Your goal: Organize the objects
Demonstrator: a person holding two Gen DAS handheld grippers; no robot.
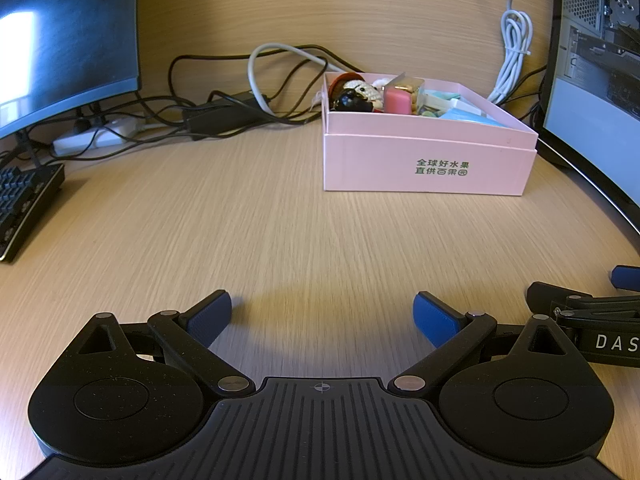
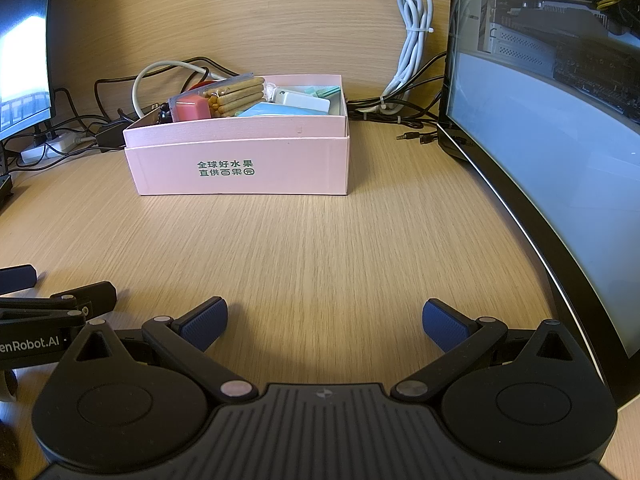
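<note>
The left gripper and the right gripper rest side by side low over the wooden worktop, each with its fingers spread wide and holding nothing. The pink box stands beyond them, well apart, near the cables. Inside it lie a pink block, a packet of biscuit sticks and a white card.

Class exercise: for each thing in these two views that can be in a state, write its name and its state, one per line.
left tool: open, holding nothing, low over the desk.
right tool: open, holding nothing.
pink box: lidless, filled with small items, upright on the desk.
right monitor: switched on, showing an image.
white cable bundle: coiled and tied.
</note>
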